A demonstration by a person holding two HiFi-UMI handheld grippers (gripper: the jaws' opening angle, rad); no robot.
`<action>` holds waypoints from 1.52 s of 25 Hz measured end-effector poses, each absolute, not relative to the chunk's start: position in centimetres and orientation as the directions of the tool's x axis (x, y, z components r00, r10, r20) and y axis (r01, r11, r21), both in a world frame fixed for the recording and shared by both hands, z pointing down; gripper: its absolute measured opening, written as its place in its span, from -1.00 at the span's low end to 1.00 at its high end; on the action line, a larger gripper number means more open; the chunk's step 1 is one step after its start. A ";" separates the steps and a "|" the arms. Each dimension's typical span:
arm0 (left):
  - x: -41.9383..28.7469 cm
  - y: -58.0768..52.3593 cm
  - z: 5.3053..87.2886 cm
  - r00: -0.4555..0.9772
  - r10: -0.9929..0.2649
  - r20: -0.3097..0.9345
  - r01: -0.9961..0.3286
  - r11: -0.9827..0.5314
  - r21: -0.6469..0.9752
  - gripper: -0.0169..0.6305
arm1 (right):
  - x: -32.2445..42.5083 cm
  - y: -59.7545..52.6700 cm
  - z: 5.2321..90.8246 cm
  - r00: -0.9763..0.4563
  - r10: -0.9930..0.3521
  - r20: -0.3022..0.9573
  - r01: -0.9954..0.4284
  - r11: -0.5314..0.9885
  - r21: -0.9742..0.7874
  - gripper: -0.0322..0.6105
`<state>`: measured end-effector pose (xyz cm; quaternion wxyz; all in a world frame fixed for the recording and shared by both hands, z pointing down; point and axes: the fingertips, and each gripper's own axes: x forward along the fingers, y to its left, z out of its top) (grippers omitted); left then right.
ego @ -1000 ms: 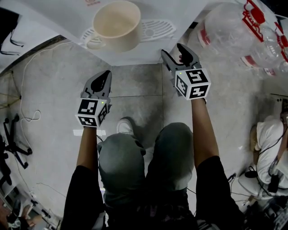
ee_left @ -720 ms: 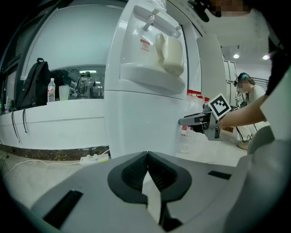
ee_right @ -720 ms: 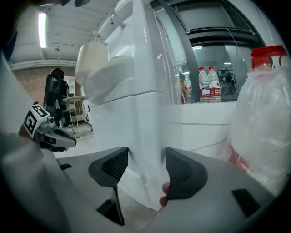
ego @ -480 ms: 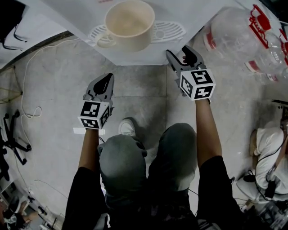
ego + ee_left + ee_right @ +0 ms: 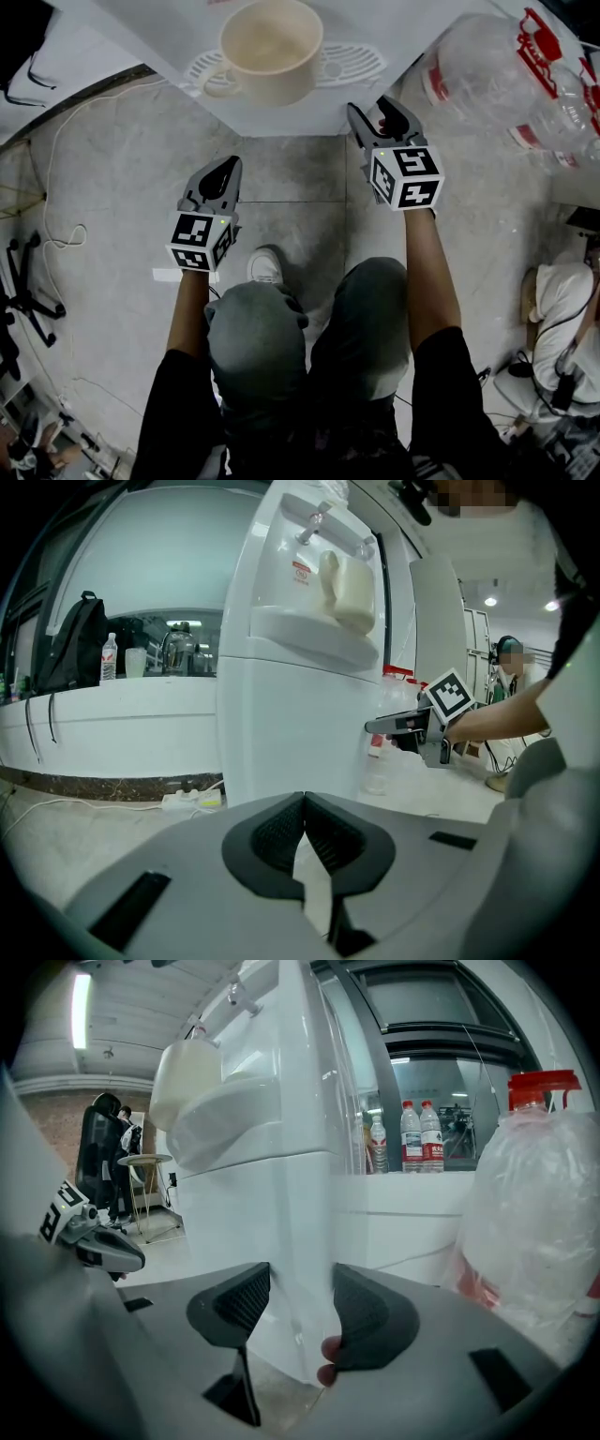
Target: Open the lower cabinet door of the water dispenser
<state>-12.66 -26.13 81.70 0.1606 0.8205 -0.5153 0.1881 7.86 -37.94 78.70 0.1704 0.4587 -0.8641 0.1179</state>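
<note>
Straddling lower cabinet door (image 5: 292,1241) edge of water dispenser (image 5: 272,1138) w/ R gripper (image 5: 302,1309), jaws wide, just been closing, not clamped. L gripper (image 5: 304,803) shut, empty.

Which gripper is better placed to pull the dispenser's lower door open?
Right. The right gripper straddles the lower cabinet corner, its fingers just closing around it; the left gripper is shut, short of the water dispenser.
</note>
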 end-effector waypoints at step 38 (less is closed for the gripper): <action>-10.6 -19.7 78.2 0.439 -0.642 0.628 -0.878 -0.454 0.150 -0.91 | 7.9 -30.3 78.4 -0.416 -0.725 0.549 -0.873 0.486 -0.019 -0.45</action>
